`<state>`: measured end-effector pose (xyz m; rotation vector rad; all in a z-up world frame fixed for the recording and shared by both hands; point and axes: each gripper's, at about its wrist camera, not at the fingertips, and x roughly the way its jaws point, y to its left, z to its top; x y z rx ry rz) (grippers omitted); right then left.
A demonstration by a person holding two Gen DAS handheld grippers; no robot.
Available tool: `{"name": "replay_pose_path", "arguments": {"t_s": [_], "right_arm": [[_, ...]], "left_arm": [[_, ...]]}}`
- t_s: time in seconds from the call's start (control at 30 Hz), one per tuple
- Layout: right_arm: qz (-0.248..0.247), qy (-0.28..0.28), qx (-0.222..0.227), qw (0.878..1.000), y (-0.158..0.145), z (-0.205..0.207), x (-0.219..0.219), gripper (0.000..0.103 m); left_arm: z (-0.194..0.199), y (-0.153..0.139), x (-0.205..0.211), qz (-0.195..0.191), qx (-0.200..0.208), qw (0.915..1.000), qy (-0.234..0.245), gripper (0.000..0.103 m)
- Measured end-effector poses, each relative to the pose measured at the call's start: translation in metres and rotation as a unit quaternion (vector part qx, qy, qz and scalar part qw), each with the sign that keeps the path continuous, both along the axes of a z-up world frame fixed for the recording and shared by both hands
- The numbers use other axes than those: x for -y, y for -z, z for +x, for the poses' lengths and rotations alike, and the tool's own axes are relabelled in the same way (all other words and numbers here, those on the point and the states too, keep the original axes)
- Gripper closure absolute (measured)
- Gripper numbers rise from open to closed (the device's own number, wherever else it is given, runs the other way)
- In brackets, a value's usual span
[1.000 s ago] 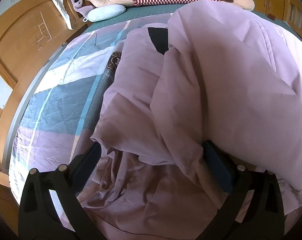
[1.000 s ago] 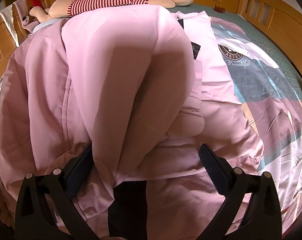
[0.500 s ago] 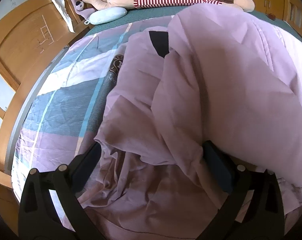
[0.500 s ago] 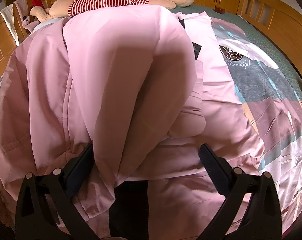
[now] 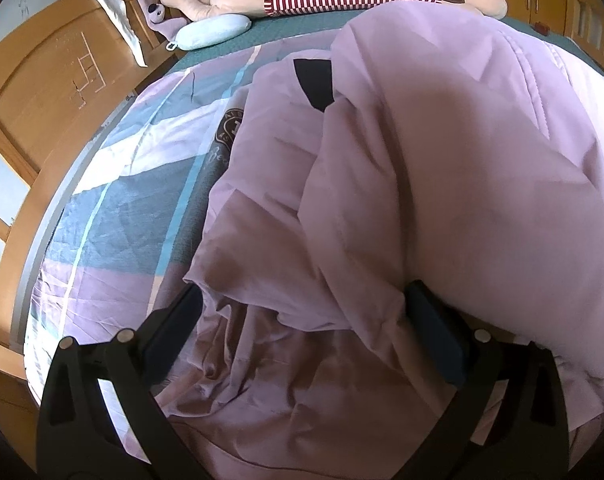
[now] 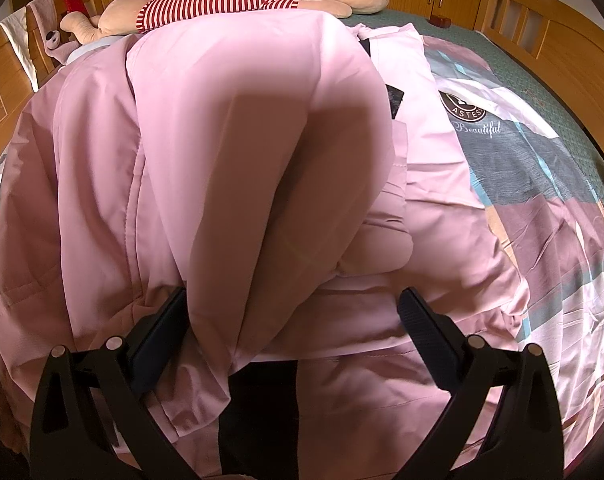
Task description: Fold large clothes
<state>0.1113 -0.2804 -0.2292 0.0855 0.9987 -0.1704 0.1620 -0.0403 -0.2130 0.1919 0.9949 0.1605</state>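
Both grippers hang over a pink jacket (image 6: pixel 230 152) heaped on the patchwork bedspread (image 5: pixel 114 216). The left gripper (image 5: pixel 302 300) and right gripper (image 6: pixel 290 300) each stand wide apart, gripping nothing, a raised fold bulging between and ahead of the jaws. Better to close low on one layer's edge, then draw it flat.

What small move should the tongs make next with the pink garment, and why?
Probably close the right tongs on the pink garment: both tongs are open, left tongs too, and a raised fold of cloth sits between the right fingers, ungripped.
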Motion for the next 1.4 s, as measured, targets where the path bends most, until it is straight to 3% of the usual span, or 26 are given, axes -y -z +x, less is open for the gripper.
{"name": "replay_pose_path", "arguments": {"t_s": [1.4], "right_arm": [[-0.005,0.001,0.002,1.0,-0.0008,0.0028,-0.0016,0.001]], "left_arm": [[0.0005,0.0017,0.0012,0.005,0.003,1.0,0.001,0.002]]}}
